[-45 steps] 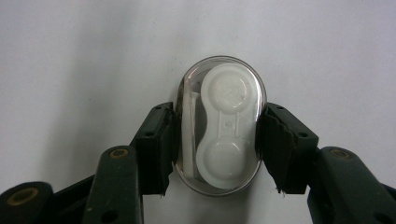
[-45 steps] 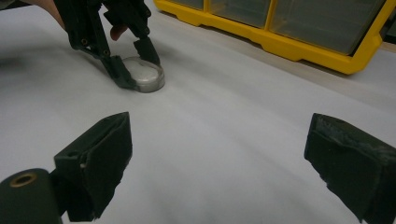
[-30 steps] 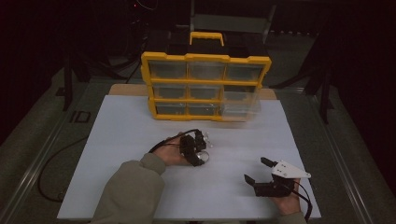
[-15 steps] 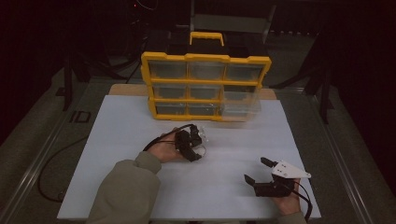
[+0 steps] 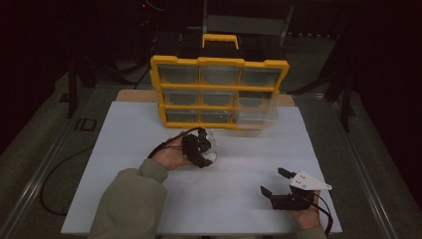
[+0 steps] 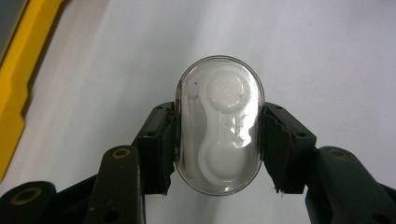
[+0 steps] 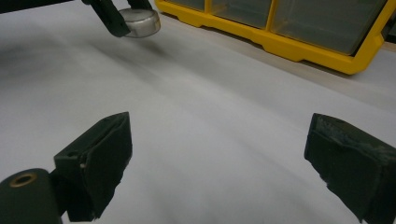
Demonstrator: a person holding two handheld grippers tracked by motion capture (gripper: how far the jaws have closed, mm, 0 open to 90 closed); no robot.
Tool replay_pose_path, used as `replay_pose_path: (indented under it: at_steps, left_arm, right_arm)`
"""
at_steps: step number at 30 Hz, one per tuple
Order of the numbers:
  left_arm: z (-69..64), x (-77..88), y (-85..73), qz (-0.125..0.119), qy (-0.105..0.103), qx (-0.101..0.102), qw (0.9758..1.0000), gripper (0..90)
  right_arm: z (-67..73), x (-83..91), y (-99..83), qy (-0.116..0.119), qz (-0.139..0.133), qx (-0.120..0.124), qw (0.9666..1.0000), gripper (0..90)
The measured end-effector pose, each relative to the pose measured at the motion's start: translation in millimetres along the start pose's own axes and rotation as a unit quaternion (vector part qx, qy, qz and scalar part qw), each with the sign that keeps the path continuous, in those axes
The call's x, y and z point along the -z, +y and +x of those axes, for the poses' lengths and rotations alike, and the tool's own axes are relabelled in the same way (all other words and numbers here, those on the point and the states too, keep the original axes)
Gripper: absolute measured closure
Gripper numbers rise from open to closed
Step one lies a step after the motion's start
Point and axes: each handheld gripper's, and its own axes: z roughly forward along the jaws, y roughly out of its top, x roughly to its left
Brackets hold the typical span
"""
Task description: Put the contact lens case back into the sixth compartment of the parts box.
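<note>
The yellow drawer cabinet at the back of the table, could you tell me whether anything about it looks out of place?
Yes. On the cabinet, the clear drawer at the lower right stands pulled out past the yellow frame, while the other drawers sit flush. Nothing looks spilled or broken.

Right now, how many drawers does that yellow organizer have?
9, in three rows of three on the yellow organizer; the bottom-right drawer is pulled out. Others behind may be hidden.
</note>
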Motion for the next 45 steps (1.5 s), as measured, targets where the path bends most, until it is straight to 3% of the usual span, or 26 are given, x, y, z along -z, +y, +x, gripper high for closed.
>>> replay_pose_path:
  at_steps: [16, 39, 45]
  left_arm:
    - [7.5, 18.8, 7.1, -0.012, 0.001, 0.005, 0.9999, 49.2]
    - [20.6, 52.8, 29.9, -0.015, 0.025, -0.025, 0.9992, 49.2]
    - [27.2, 60.7, 34.6, -0.023, 0.028, -0.021, 0.9991, 49.2]
  right_arm:
    - [0.0, 0.2, 0.1, -0.002, 0.000, 0.001, 1.0000, 7.6]
    - [0.0, 0.4, 0.0, 0.001, -0.002, -0.001, 1.0000, 7.6]
    - [-1.1, 0.2, -0.6, 0.002, -0.002, -0.005, 1.0000, 7.6]
